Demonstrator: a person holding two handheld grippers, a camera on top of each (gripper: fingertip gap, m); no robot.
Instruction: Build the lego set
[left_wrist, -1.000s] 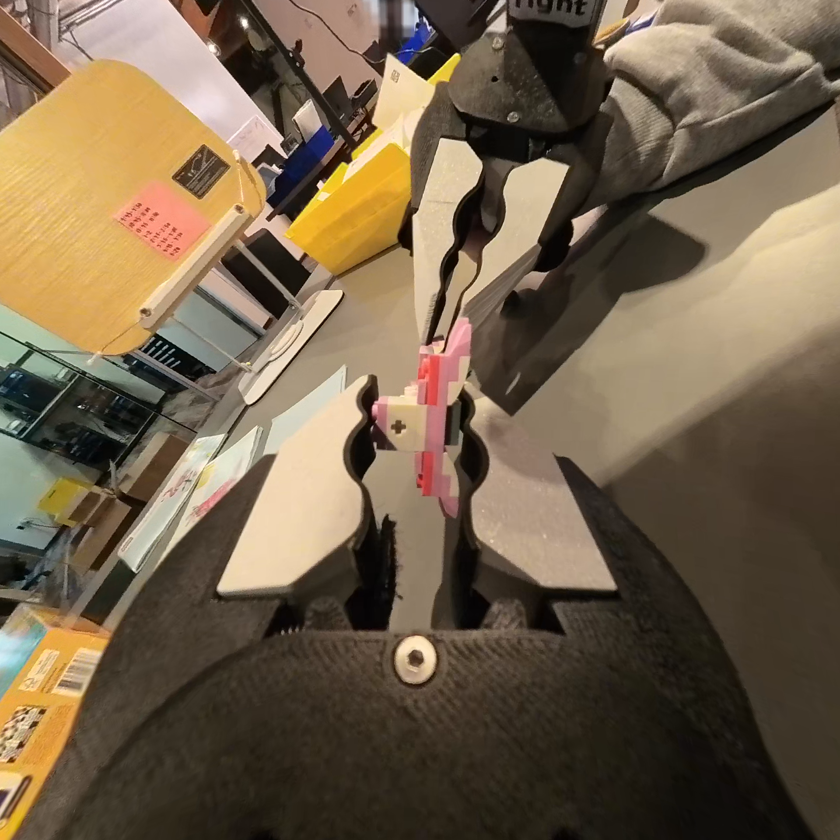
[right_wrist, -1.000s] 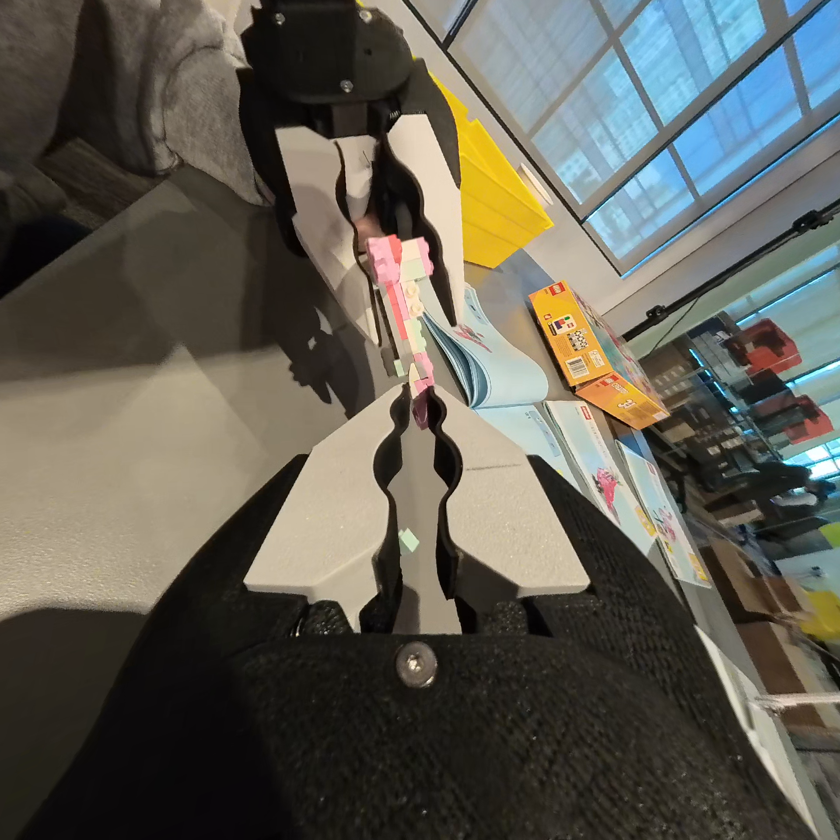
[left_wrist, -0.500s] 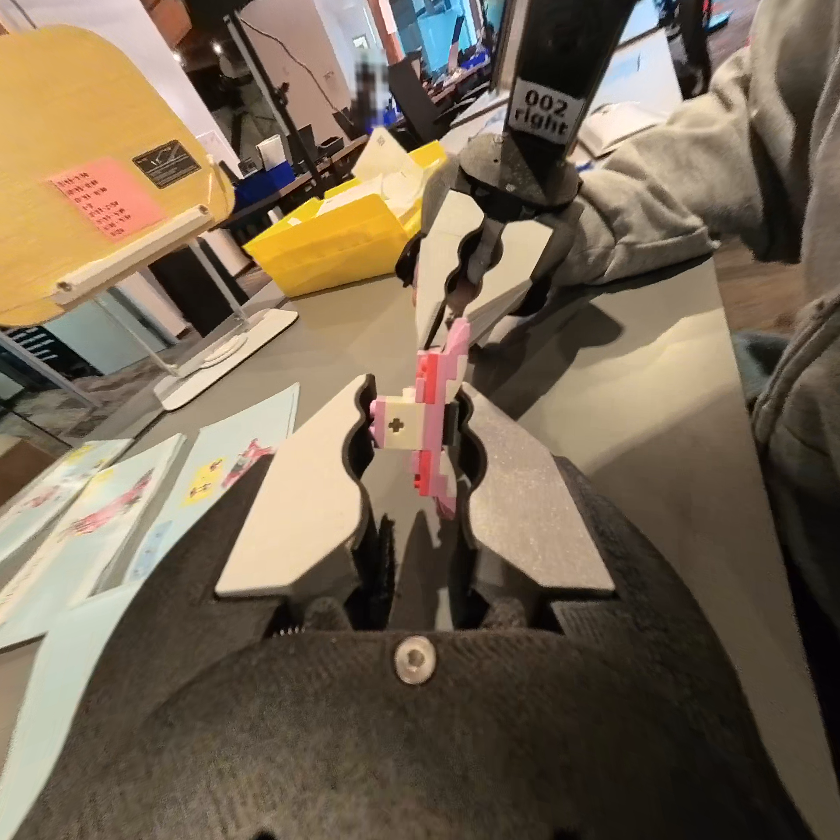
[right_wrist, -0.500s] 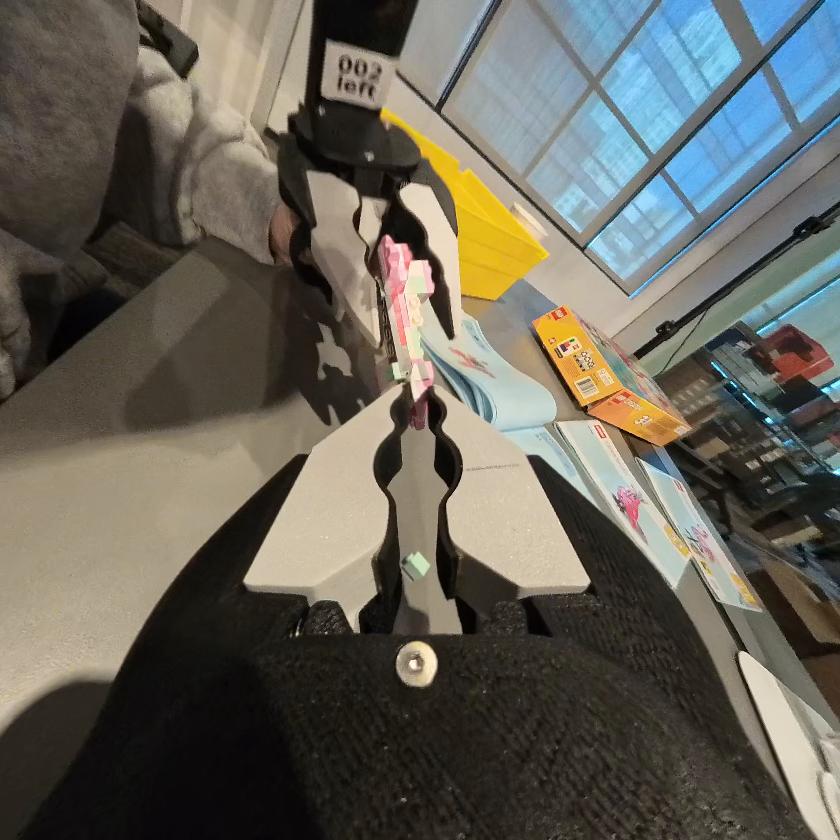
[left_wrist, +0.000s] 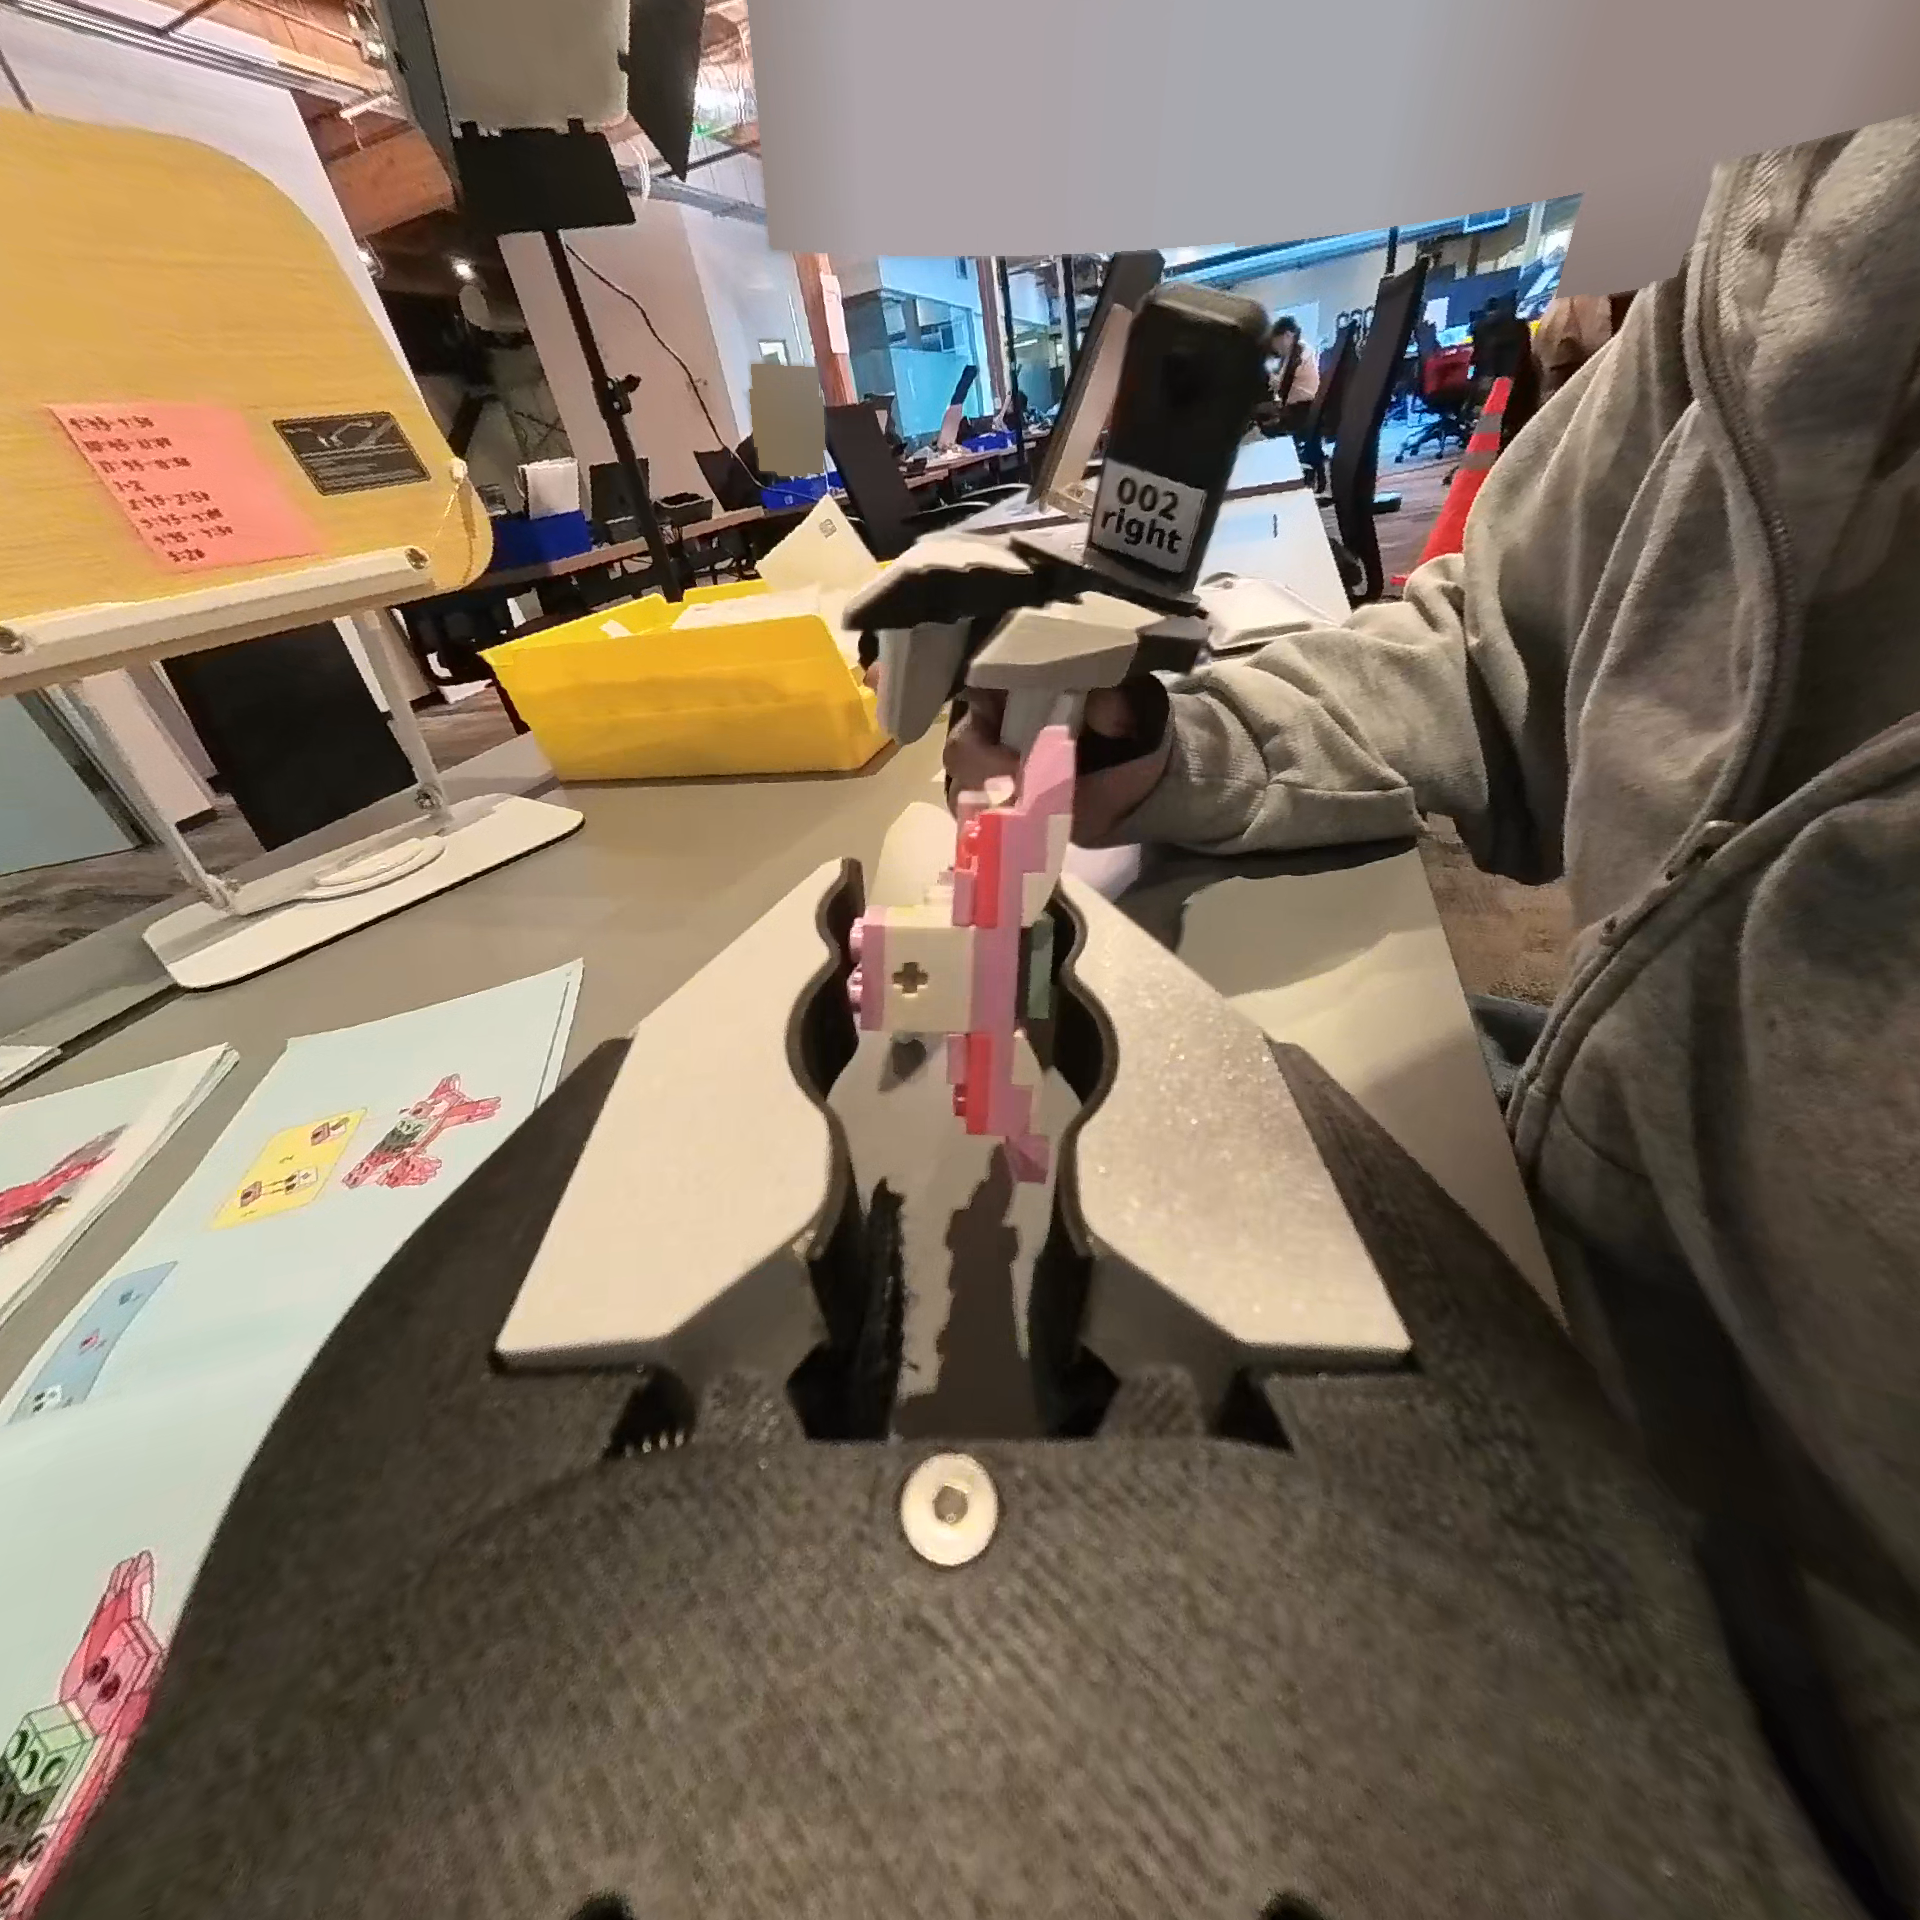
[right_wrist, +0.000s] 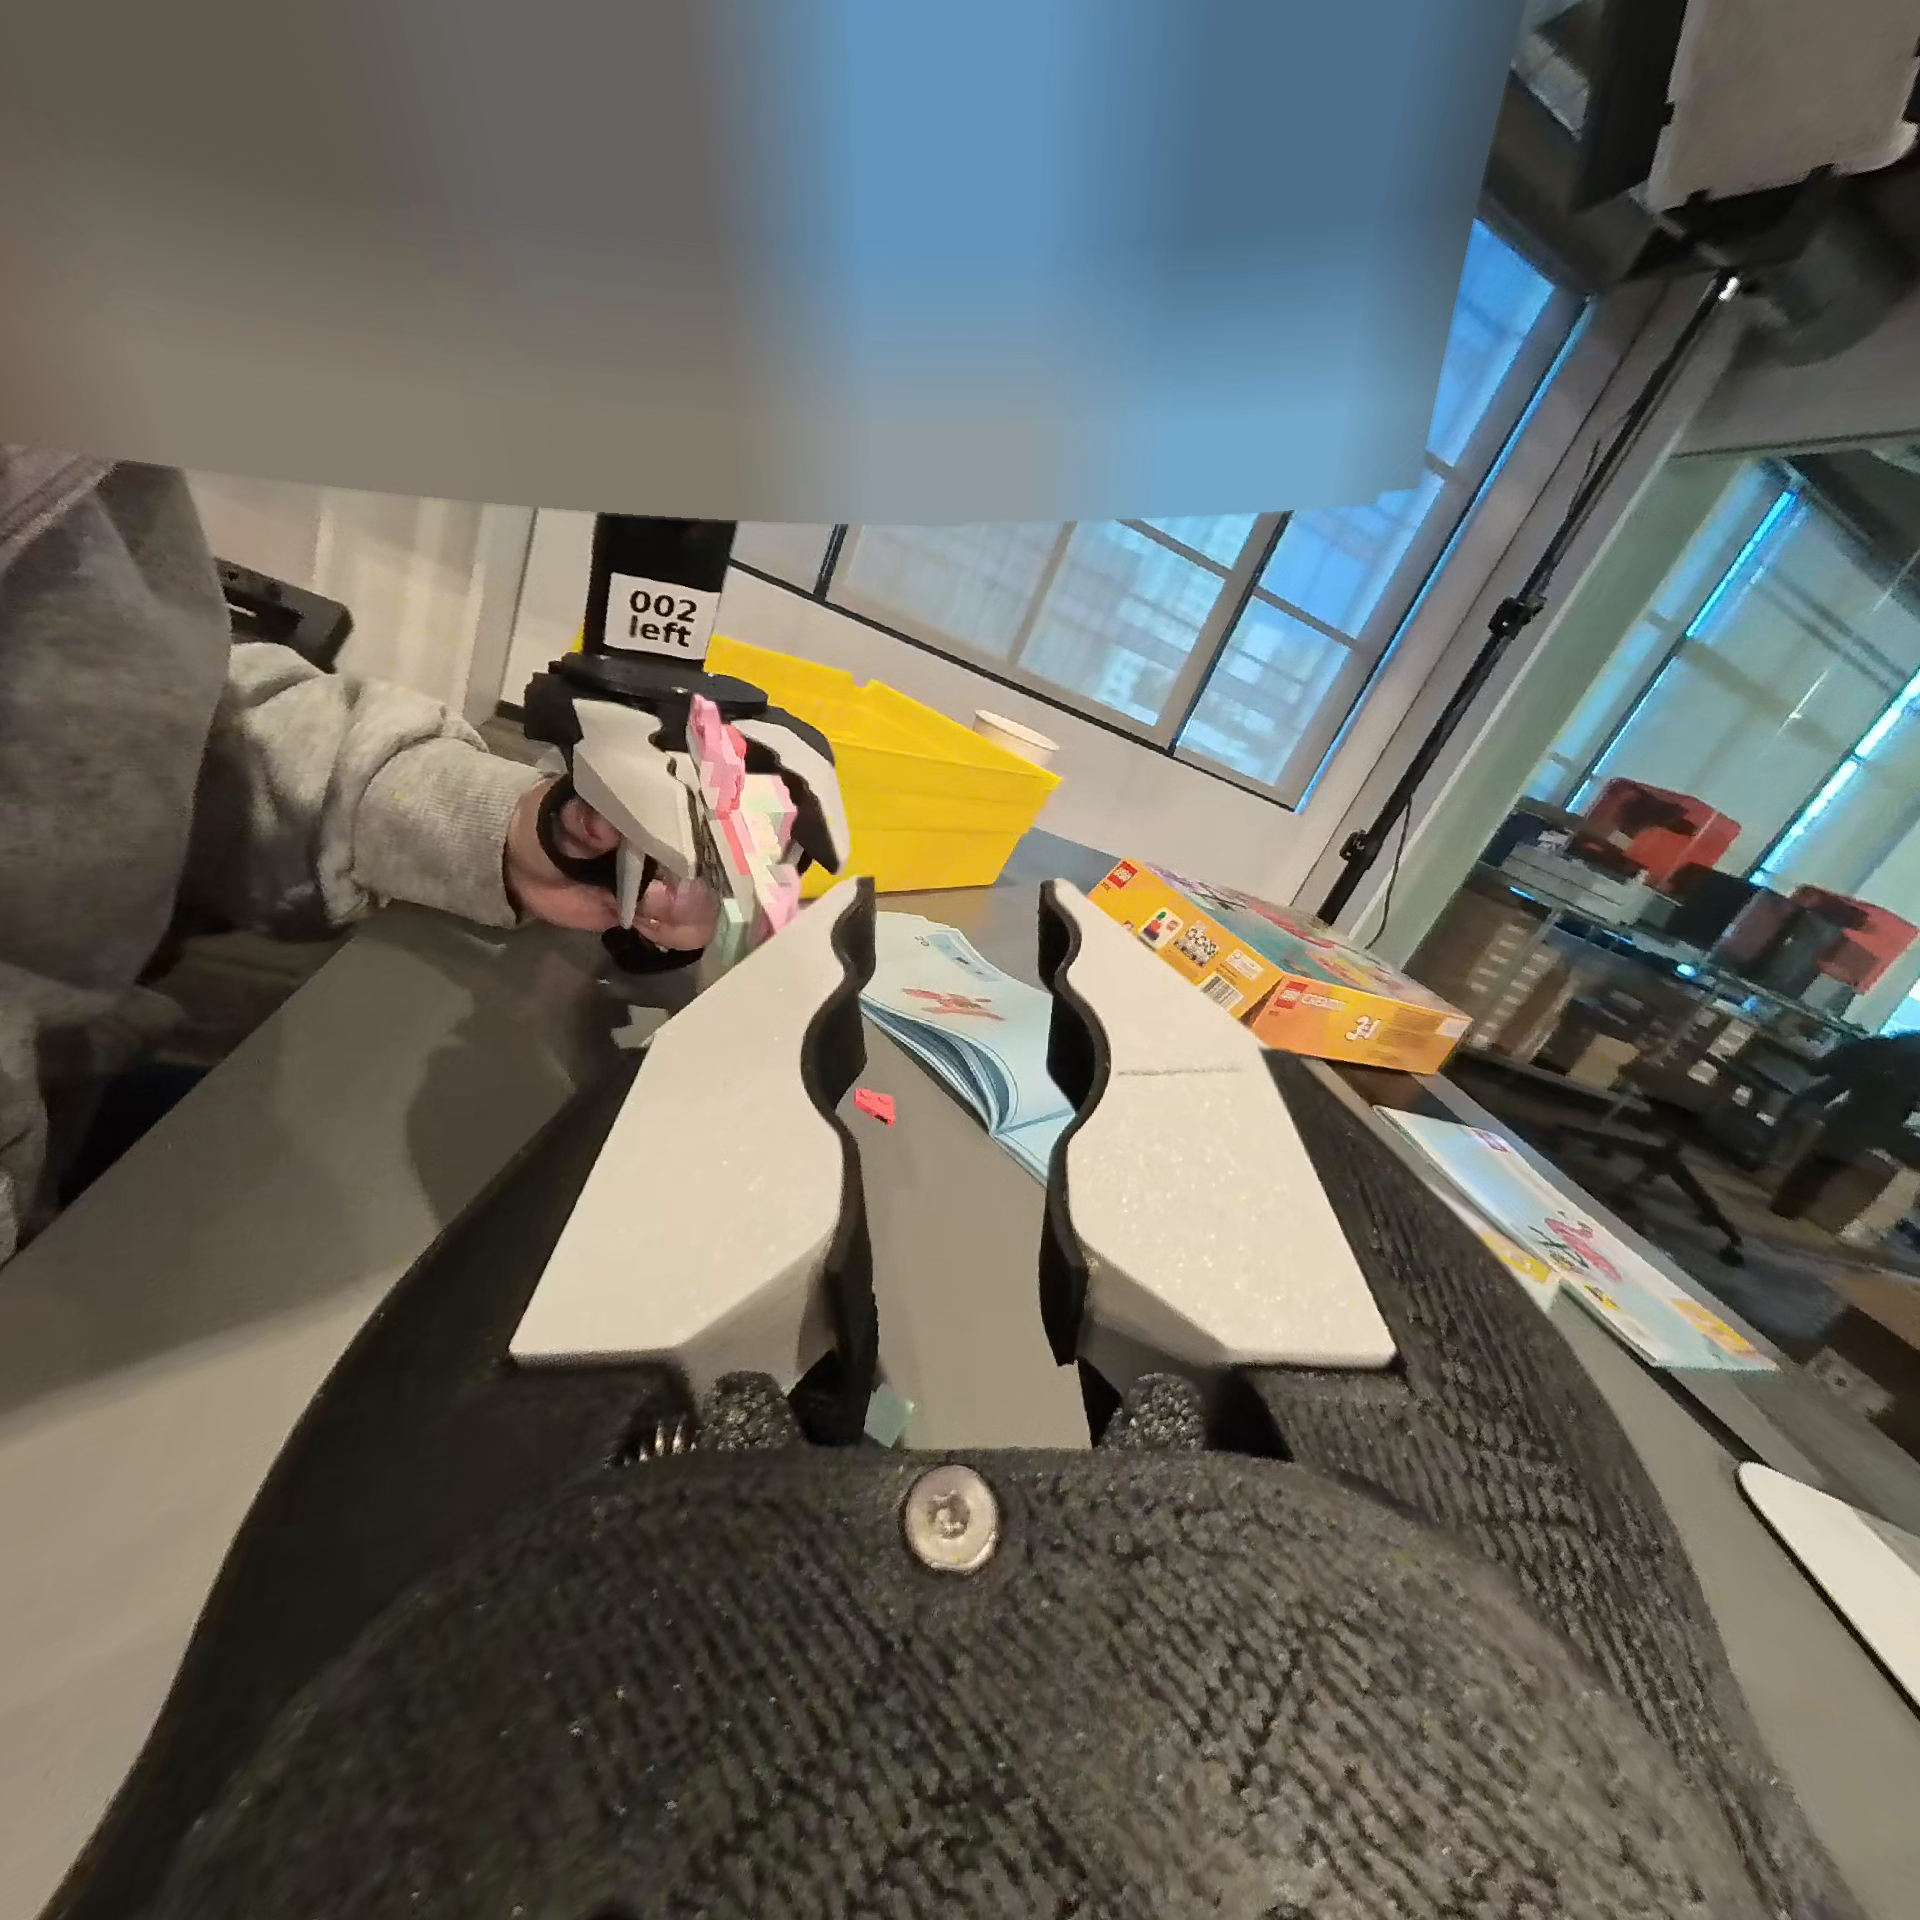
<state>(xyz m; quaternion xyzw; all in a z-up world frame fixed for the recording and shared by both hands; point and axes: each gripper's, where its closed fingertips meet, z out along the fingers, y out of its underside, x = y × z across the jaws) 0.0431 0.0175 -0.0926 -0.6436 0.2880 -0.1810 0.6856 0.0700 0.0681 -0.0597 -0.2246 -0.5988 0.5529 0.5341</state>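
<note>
My left gripper is shut on a pink, red and cream lego model and holds it upright above the grey table. The model sticks out above the fingertips. In the right wrist view the left gripper shows at the far left with the model in it. My right gripper is open and empty, apart from the model. It shows beyond the model in the left wrist view. A small red piece lies on the table between the right fingers.
An open instruction booklet and an orange lego box lie ahead of the right gripper. A yellow bin stands at the back. A wooden board on a white stand and more booklets are at the left. One gripper's finger ends stand about 7 centimetres off the other's.
My right gripper has opened, let go of the model's tip and pulled back. The left gripper still holds the model. Both views have tilted up to level.
</note>
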